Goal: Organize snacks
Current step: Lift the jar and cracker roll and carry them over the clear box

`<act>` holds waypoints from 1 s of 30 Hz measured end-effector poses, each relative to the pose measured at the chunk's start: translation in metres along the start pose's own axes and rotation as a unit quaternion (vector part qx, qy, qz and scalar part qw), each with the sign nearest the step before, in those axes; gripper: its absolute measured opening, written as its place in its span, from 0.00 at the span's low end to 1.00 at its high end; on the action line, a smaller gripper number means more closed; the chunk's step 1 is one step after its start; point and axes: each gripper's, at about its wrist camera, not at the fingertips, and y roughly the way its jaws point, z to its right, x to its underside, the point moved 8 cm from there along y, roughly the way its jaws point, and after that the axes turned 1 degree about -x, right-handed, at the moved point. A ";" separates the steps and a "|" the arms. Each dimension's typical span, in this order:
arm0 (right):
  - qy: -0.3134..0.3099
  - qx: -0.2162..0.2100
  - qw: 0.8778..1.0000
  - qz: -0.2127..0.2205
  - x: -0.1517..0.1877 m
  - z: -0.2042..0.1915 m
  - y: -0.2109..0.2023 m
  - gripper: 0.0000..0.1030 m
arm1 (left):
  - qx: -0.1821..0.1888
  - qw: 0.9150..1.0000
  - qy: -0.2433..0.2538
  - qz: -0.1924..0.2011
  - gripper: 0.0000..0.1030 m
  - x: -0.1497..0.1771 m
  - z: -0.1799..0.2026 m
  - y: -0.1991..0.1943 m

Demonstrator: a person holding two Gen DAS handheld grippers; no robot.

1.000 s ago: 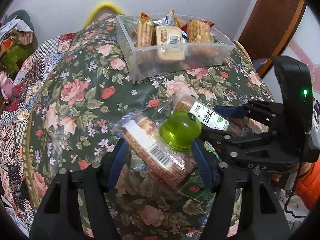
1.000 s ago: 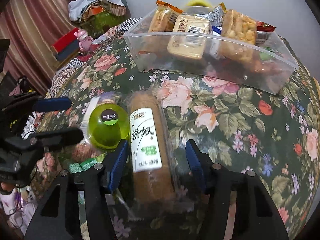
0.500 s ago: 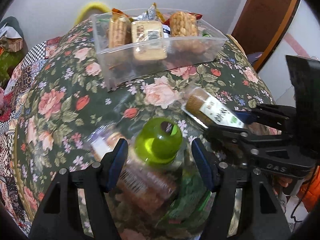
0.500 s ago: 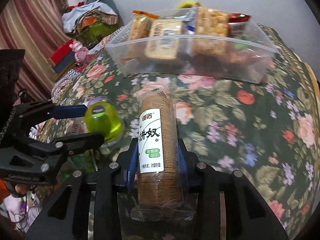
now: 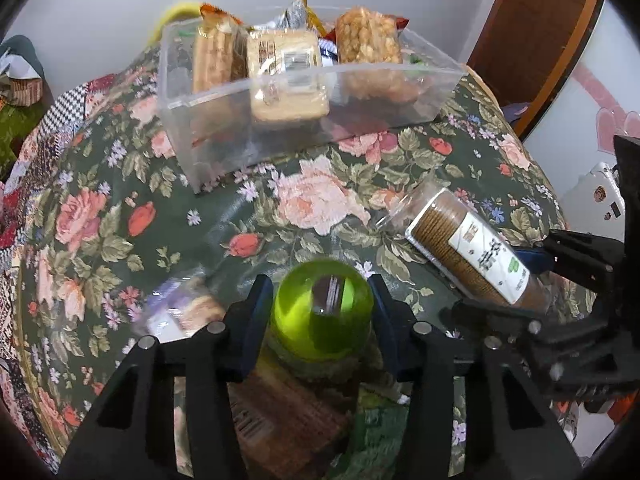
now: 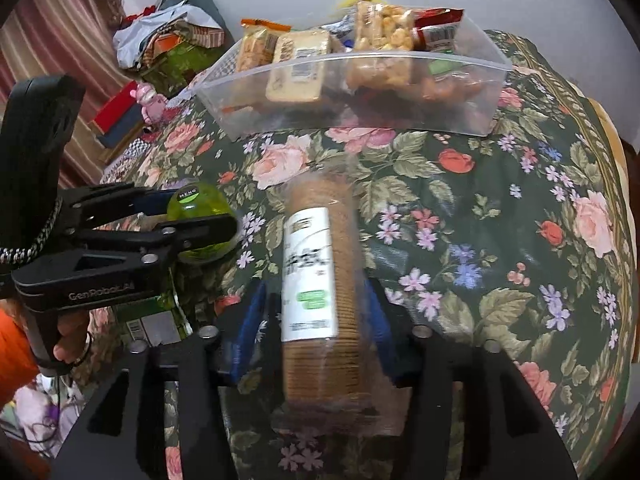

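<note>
My left gripper (image 5: 320, 312) is shut on a green round jelly cup (image 5: 322, 316) and holds it above the floral tablecloth; it also shows in the right wrist view (image 6: 200, 224). My right gripper (image 6: 316, 320) is shut on a long pack of brown biscuits with a white label (image 6: 316, 280), lifted off the table; the pack shows at the right in the left wrist view (image 5: 468, 252). A clear plastic bin (image 5: 304, 120) holding several wrapped snacks stands at the far side of the table, also in the right wrist view (image 6: 360, 92).
A wrapped biscuit pack (image 5: 188, 312) and a green packet (image 6: 152, 316) lie on the cloth below the left gripper. Clothes and toys are piled beyond the table's left edge (image 6: 160, 48). A brown door (image 5: 532, 32) stands at the right.
Both grippers closed on their snacks, the right first, and lifted them. Both have moved toward the clear bin, which looks larger and nearer now.
</note>
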 end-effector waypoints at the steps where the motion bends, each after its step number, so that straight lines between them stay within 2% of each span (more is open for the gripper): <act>1: -0.004 0.005 1.000 0.002 0.000 -0.001 0.001 0.51 | 0.001 1.000 -0.003 0.003 0.47 0.000 0.000 0.000; 2: -0.010 0.011 1.000 0.004 -0.001 -0.001 0.003 0.50 | 0.001 1.000 -0.005 0.006 0.47 0.000 0.000 0.000; 3: -0.013 0.017 1.000 0.006 -0.001 -0.001 0.004 0.47 | 0.002 1.000 -0.007 0.007 0.47 0.000 -0.001 0.000; 4: -0.016 0.028 0.999 0.009 -0.001 0.000 0.005 0.38 | 0.003 1.000 -0.009 0.007 0.46 -0.001 -0.001 -0.001; 6: -0.012 0.030 0.999 0.011 -0.003 0.003 0.003 0.33 | 0.006 1.000 -0.015 0.008 0.46 -0.001 -0.002 -0.002; 9: 0.007 0.017 1.000 0.015 -0.007 0.008 -0.001 0.31 | 0.007 1.000 -0.016 0.013 0.46 -0.003 -0.002 -0.008; 18: 0.018 0.018 0.999 0.041 -0.023 0.012 -0.018 0.31 | 0.011 0.999 -0.018 0.046 0.46 -0.019 -0.004 -0.039; 30: 0.007 0.021 0.995 0.095 -0.077 0.011 -0.046 0.31 | 0.011 0.996 -0.027 0.087 0.46 -0.068 -0.012 -0.063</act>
